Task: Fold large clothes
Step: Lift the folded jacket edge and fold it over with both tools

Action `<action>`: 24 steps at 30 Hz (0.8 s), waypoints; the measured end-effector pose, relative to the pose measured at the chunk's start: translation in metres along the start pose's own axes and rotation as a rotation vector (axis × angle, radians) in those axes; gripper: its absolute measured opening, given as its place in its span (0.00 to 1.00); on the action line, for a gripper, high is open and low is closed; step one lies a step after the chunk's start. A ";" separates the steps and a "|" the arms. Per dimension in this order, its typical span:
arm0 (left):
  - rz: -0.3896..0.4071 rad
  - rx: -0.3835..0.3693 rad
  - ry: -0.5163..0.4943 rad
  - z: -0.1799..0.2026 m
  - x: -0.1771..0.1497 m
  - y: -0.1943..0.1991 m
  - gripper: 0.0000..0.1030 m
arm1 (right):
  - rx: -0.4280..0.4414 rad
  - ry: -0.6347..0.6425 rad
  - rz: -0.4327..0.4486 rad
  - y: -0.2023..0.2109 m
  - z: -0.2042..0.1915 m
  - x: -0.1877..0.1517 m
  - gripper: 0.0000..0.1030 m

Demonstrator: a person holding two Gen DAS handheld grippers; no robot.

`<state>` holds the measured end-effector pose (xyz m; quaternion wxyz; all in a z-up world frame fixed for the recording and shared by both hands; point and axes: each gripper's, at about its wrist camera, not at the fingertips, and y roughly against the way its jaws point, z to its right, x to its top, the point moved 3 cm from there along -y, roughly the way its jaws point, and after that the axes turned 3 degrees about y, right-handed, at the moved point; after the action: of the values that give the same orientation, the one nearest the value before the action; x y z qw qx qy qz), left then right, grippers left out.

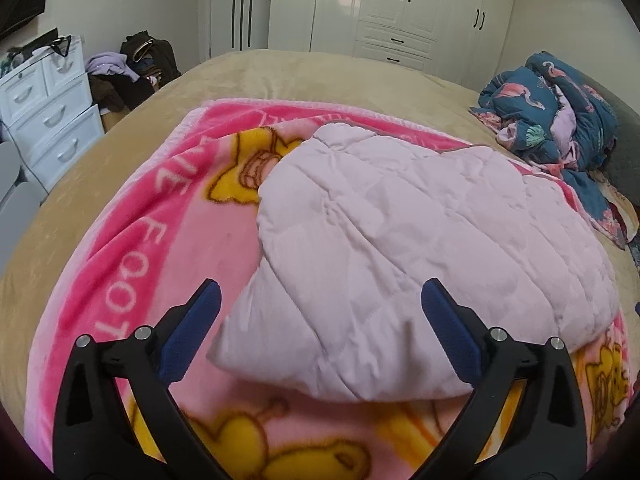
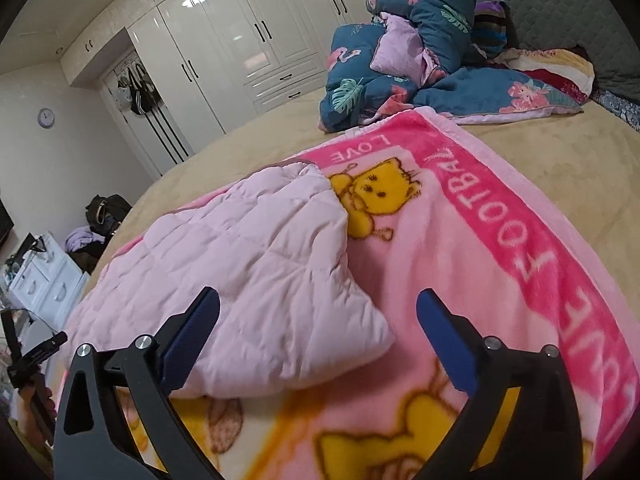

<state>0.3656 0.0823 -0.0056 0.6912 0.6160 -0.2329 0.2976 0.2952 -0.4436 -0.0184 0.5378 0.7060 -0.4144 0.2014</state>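
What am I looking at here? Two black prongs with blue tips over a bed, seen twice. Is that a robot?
No robot arm: a person holds a two-finger claw in each hand, and each claw carries a wide-angle camera looking along its fingers. One picture is from the left claw, the other from the right claw. The black prongs with blue pads are the claw's own fingers.

Both look at the same bed. On it lies a pink cartoon blanket, and on that a folded pale pink quilted garment. A blue patterned duvet is bunched further back, with white wardrobes behind.

Both claws stand wide open and hold nothing; a corner of the garment lies just in front of each.
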 end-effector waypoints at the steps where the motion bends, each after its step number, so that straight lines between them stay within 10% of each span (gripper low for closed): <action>1: -0.001 0.004 0.001 0.000 -0.002 0.002 0.91 | 0.004 -0.004 -0.002 0.004 0.000 -0.002 0.96; 10: -0.050 -0.010 0.089 -0.014 -0.032 0.005 0.91 | 0.031 -0.048 -0.058 0.008 -0.004 -0.028 0.96; 24: -0.218 -0.237 0.547 -0.046 -0.065 -0.034 0.91 | 0.102 -0.245 -0.190 -0.047 -0.009 -0.059 0.96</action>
<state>0.3409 0.1175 -0.0801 0.8231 0.4494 -0.0039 0.3472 0.3004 -0.4097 -0.0855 0.4632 0.7877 -0.3976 0.0829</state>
